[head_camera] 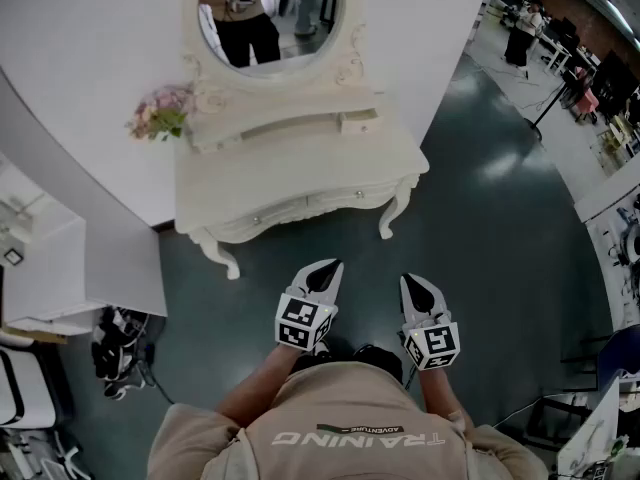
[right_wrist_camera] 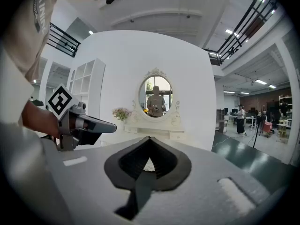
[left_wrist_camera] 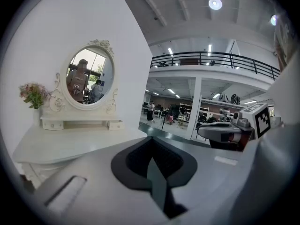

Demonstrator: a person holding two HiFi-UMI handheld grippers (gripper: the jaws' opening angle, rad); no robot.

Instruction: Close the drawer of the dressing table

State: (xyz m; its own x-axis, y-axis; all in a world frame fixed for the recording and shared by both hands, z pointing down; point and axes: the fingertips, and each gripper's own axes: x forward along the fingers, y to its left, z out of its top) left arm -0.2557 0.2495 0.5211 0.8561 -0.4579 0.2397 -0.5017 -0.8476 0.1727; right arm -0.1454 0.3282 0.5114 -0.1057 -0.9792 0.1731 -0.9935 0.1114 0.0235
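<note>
The cream dressing table (head_camera: 300, 173) stands against the white wall, under an oval mirror (head_camera: 270, 13). On its upper shelf a small drawer (head_camera: 358, 122) at the right end sticks out a little. Both grippers hover over the dark floor in front of the table, well short of it. My left gripper (head_camera: 328, 271) and right gripper (head_camera: 413, 286) are both shut and hold nothing. In the left gripper view the table (left_wrist_camera: 70, 142) and small drawer (left_wrist_camera: 115, 124) lie ahead to the left of the shut left gripper (left_wrist_camera: 152, 143). The right gripper view shows the right gripper (right_wrist_camera: 149, 142) with the table (right_wrist_camera: 152, 131) straight ahead.
A vase of pink flowers (head_camera: 160, 113) stands at the table's left end. A white shelf unit (head_camera: 45, 268) and black gear (head_camera: 120, 348) sit at the left. Dark green floor (head_camera: 490, 238) stretches to the right, with desks and people (head_camera: 520, 28) far off.
</note>
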